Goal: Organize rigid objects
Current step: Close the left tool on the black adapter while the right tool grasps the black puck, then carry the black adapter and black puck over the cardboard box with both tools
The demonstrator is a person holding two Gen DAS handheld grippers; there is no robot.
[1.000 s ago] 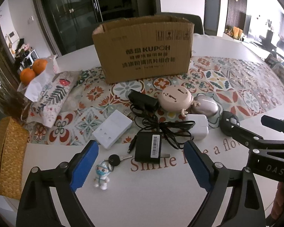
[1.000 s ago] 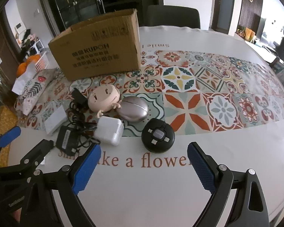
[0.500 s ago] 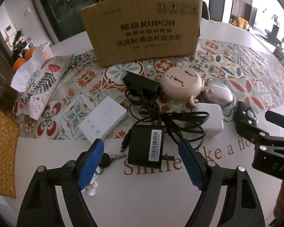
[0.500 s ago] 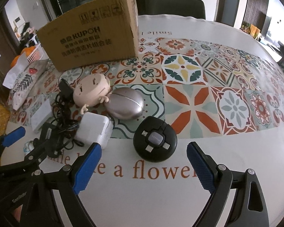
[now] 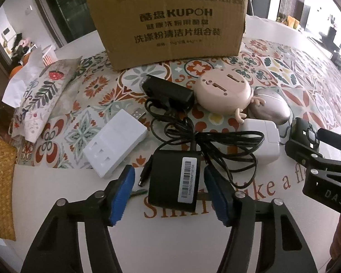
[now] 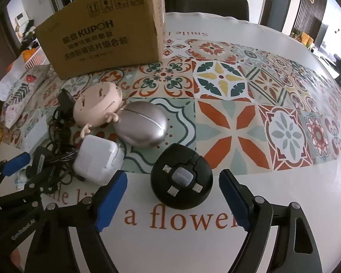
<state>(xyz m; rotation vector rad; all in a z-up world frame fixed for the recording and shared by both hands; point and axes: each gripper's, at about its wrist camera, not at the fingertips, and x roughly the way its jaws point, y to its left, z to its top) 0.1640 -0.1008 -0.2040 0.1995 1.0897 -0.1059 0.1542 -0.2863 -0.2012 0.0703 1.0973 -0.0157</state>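
My left gripper (image 5: pixel 168 193) is open, its blue pads on either side of a black power adapter (image 5: pixel 174 179) with a barcode label and tangled cable (image 5: pixel 216 145); touch cannot be told. My right gripper (image 6: pixel 172 199) is open, straddling a round black puck (image 6: pixel 181 179) without touching it. A white charger (image 6: pixel 97 161), a silver egg-shaped case (image 6: pixel 143 125), a pink round toy (image 6: pixel 97 107), a white power strip (image 5: pixel 116 143) and a second black adapter (image 5: pixel 168 91) lie behind. The open cardboard box (image 5: pixel 168 22) stands at the back.
A floral pouch (image 5: pixel 41 93) with white paper lies at the left, a woven mat (image 5: pixel 0 186) at the table's left edge. A key tip (image 5: pixel 138 192) shows by my left finger. The patterned runner (image 6: pixel 238 104) stretches right. A dark chair (image 6: pixel 213 2) stands behind the table.
Both grippers moved forward and down. The left jaws narrowed around the black adapter; the small figurine keychain slid out of view. The right jaws now flank the black puck.
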